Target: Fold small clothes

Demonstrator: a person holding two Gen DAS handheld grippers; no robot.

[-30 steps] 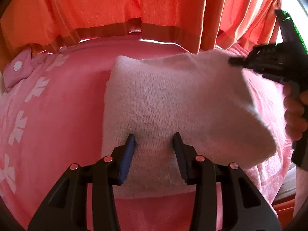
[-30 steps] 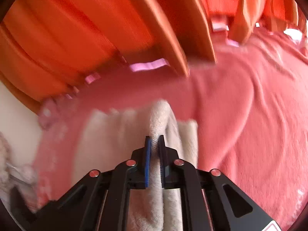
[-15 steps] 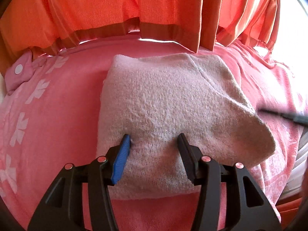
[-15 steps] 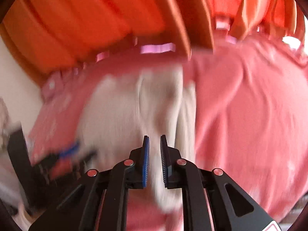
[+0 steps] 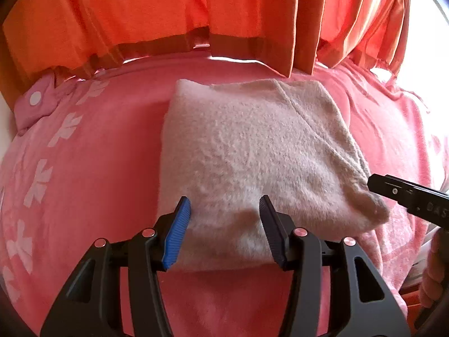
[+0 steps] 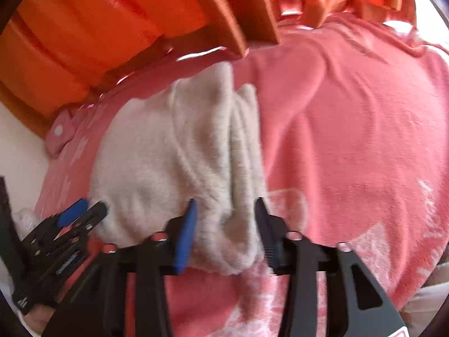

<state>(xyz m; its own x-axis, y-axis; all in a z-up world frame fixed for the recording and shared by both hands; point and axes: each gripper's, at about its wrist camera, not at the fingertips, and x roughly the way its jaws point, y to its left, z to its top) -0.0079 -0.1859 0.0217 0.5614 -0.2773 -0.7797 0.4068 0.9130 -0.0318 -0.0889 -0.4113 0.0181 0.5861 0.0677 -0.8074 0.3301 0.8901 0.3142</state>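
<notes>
A cream fuzzy garment (image 5: 252, 154) lies folded into a rough square on the pink blanket (image 5: 92, 174). My left gripper (image 5: 226, 219) hovers over its near edge with the jaws opening; the cloth lies beneath and between the pads, unpressed. In the right wrist view the garment (image 6: 168, 163) shows stacked layers along its right side. My right gripper (image 6: 224, 224) straddles its near right corner, jaws opening, and the pads do not press the cloth. The right gripper (image 5: 393, 189) also shows in the left wrist view, beside that corner. The left gripper (image 6: 84, 210) shows at the garment's left.
Orange curtains (image 5: 168, 14) hang along the blanket's far edge. A pink dotted cloth (image 5: 33, 104) lies at the far left corner. White flower prints (image 5: 39, 179) run down the blanket's left side. A hand (image 5: 432, 280) holds the right gripper at the right edge.
The right gripper let go of the raised fold and spread its jaws. The garment's right side dropped flat. The left jaws widened over the near edge.
</notes>
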